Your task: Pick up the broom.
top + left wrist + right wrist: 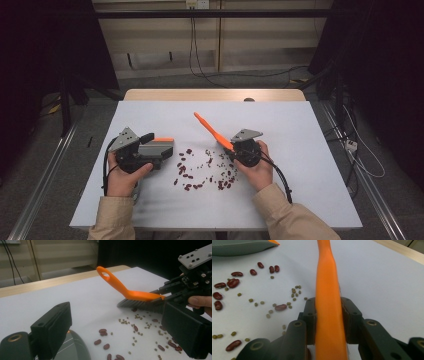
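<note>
Beans (202, 172) lie btwn your brush (214, 132), clamped in right gripper (239, 148), & dustpan (156, 147) in left gripper (142, 150); sweep leftward, bristles crosswise.

In the right gripper view the orange brush (328, 315) runs off the top edge beyond the right gripper (328, 312), and its bristles lie hidden beneath its own back. In the left gripper view the grey dustpan (75, 346) below the left gripper (115, 330) is cut by the bottom edge. From above, the small green beans (209, 161) left of the right gripper are too small to count.
</note>
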The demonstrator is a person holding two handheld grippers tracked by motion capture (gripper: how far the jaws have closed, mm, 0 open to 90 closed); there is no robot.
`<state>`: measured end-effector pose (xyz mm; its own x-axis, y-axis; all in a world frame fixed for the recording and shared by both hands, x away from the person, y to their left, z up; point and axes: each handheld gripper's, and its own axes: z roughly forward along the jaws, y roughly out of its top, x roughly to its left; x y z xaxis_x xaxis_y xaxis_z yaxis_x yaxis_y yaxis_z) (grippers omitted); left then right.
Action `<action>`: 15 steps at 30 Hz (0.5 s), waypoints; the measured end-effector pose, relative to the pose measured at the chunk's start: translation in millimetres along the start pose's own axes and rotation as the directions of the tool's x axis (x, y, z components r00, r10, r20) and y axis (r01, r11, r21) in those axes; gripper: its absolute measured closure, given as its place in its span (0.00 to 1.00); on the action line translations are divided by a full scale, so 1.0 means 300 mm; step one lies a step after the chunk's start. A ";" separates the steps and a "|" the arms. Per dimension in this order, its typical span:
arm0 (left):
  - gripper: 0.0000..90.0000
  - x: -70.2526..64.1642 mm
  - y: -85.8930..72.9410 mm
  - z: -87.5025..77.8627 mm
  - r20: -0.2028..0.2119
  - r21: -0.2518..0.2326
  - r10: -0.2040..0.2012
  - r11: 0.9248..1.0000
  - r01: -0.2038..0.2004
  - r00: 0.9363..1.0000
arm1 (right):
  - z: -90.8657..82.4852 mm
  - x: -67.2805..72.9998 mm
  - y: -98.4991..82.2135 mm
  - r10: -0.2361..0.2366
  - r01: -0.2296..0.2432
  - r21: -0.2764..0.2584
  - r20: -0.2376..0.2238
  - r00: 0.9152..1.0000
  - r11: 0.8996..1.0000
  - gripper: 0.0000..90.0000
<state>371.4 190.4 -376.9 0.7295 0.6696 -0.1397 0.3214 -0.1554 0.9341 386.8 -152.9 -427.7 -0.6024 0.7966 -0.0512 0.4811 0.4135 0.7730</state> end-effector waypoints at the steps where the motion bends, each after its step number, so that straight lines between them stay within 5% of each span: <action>1: 0.11 0.000 0.000 0.000 0.000 0.000 -0.001 1.000 0.001 1.000 | -0.001 0.003 0.000 0.000 0.000 -0.001 -0.006 1.000 1.000 0.77; 15: 0.10 0.009 -0.001 -0.011 -0.006 0.001 -0.001 1.000 0.001 1.000 | -0.007 0.046 -0.002 -0.021 0.021 -0.012 -0.042 0.999 1.000 0.77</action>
<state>371.4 194.6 -376.4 0.7256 0.6740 -0.1385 0.3229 -0.1558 0.9335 377.0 -143.1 -427.6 -0.6383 0.7687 -0.0411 0.4607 0.4243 0.7796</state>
